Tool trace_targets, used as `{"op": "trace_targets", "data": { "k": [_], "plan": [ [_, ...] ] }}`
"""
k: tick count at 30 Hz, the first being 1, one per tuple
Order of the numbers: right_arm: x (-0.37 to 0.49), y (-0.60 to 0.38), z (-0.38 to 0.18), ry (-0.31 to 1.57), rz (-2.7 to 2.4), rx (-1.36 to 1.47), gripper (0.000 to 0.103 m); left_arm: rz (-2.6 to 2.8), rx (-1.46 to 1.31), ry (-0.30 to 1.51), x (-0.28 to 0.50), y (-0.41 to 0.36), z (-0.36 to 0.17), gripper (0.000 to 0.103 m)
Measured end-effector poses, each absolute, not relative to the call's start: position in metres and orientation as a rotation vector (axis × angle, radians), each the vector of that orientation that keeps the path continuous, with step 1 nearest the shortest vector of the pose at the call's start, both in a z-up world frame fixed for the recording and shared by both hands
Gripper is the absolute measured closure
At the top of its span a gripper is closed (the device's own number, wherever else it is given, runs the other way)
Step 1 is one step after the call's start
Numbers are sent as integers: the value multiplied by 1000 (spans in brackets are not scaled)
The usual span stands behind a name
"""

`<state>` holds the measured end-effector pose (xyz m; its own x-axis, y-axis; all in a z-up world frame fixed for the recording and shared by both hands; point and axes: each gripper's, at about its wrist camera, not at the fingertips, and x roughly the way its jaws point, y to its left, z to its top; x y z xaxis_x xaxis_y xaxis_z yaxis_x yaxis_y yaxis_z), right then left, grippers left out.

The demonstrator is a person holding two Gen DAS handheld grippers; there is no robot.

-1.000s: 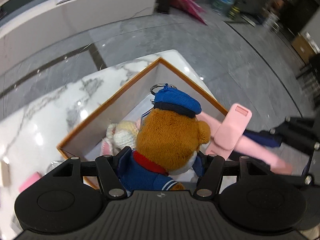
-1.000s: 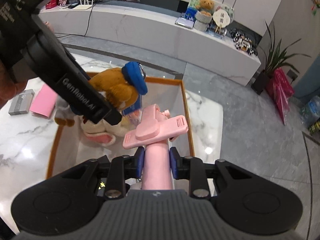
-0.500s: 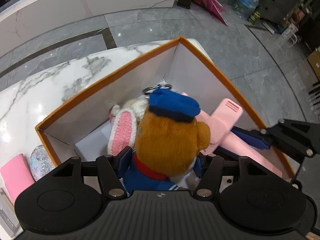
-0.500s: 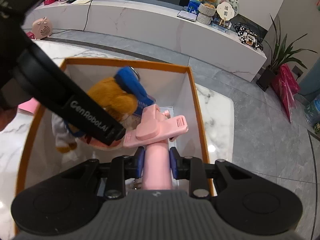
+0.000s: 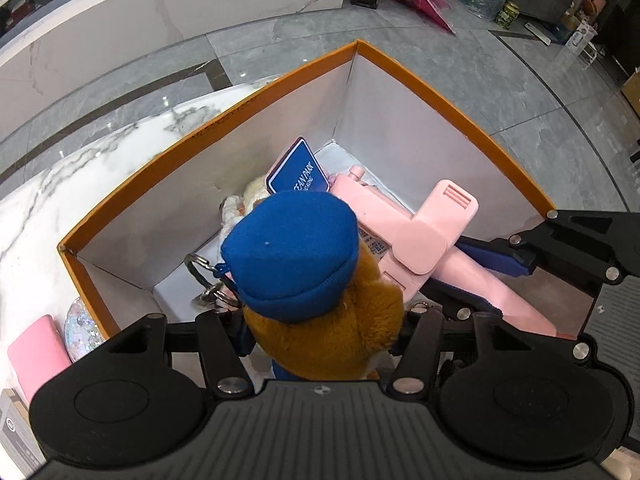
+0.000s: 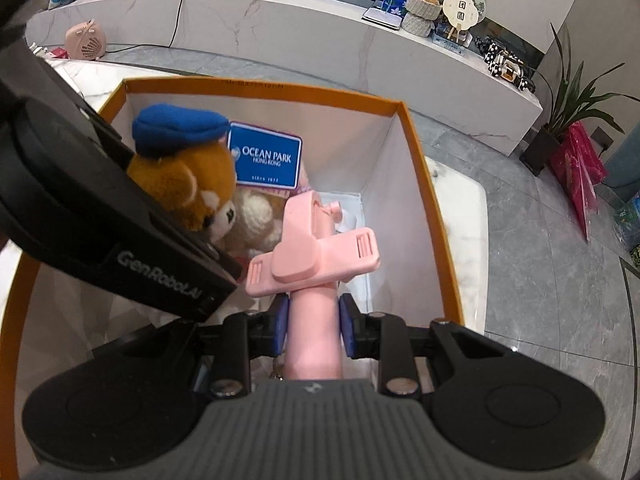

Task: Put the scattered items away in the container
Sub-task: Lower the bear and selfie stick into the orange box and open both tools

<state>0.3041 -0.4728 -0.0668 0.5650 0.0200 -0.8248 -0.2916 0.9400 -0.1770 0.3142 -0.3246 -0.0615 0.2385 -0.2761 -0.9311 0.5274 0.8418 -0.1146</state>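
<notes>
An orange-rimmed white box stands on the marble table. My left gripper is shut on a brown plush bear with a blue cap and holds it down inside the box; the bear also shows in the right wrist view. My right gripper is shut on a pink selfie stick with a phone clamp, its head low inside the box; it also shows in the left wrist view. A cream plush and a blue Ocean Park tag lie in the box.
Left of the box on the table lie a pink flat case, a glittery round item and a grey box. The table edge is just beyond the box, with grey floor below. A white counter runs behind.
Both grippers have gone lower into the box with their loads. The bear has tipped forward so its cap faces the left camera, and the blue tag has come into view.
</notes>
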Motion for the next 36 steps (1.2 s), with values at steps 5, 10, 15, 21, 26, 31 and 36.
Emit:
{"op": "trace_targets", "data": {
  "k": [5,10,15,21,26,31,36],
  "plan": [
    [303,-472,-67,957,183,-312,74,-561,291,1185,308,-331,-60,33],
    [302,-472,-64,958,181,-317,71,-570,283,1187,307,-330,-59,30],
    [299,-473,-59,948,184,-321,60,-569,284,1179,307,-325,-55,29],
    [297,-475,-49,929,180,-323,57,-563,274,1165,308,-321,-46,29],
    [296,-475,-43,922,174,-330,57,-569,270,1146,308,-319,-34,29],
    [295,-471,-37,916,167,-337,56,-573,266,1125,307,-316,-22,29],
    [292,-468,-24,899,156,-344,55,-573,252,1103,307,-310,-11,29]
  ]
}}
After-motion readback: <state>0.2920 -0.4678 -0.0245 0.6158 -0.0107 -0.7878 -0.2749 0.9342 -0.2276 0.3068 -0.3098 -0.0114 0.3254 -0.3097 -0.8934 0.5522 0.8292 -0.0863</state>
